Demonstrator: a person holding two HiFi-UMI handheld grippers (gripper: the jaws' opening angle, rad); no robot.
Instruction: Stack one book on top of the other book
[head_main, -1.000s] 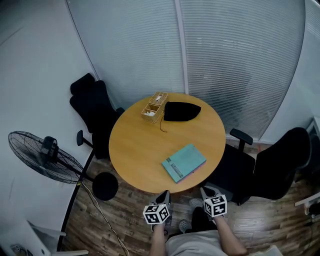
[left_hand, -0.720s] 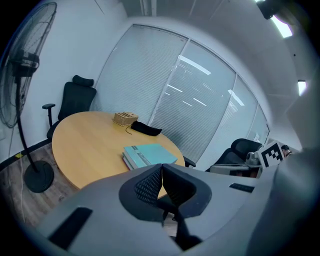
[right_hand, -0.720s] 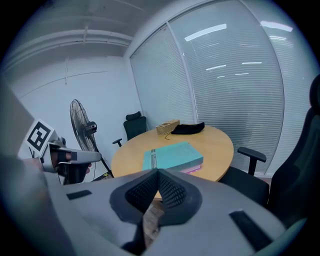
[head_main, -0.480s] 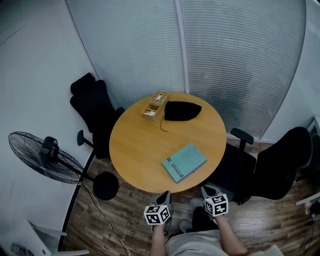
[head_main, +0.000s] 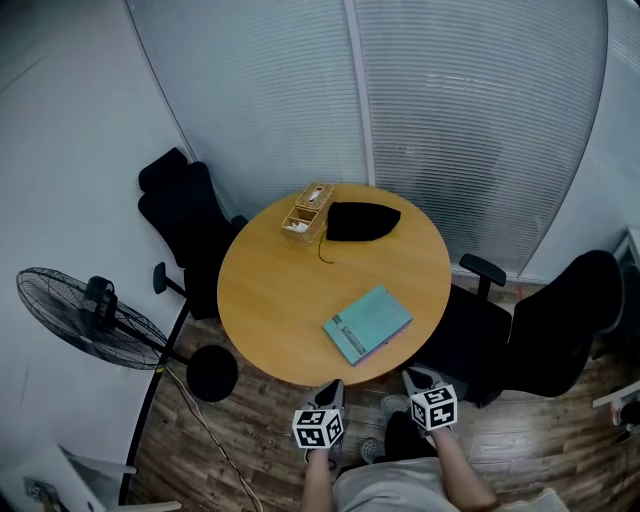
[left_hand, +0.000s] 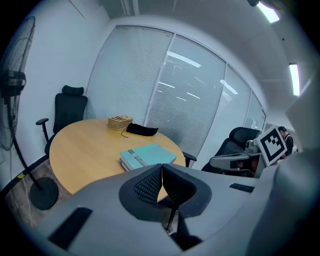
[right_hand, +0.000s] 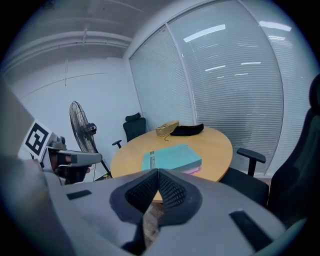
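Head view, nearest the person: the left tongs (head_main: 331, 389) and the right tongs (head_main: 414, 379) hang side by side just off the near edge of the round wooden worktop (head_main: 270, 290), apart from each other and touching nothing on it. In the left gripper view the left tongs (left_hand: 162, 173) have their ribbed pads pressed together with nothing between them. The right gripper view shows the same for the right tongs (right_hand: 158, 175): pads meeting, empty.

Just beyond the tips, near the worktop's near-right edge, the teal hardcover book (head_main: 368, 324) lies flat on top of a pink-edged book (right_hand: 196, 170), whose rim shows beneath it along the side facing the right edge. The stack sits at an angle to the edge.

At the far edge stands a woven two-compartment basket (head_main: 308, 212), and just beside it to the right lies a black soft pouch (head_main: 362, 221). Black office chairs (head_main: 185, 215) stand around the worktop, and a black pedestal fan (head_main: 85, 315) stands on the wooden floor to the left.
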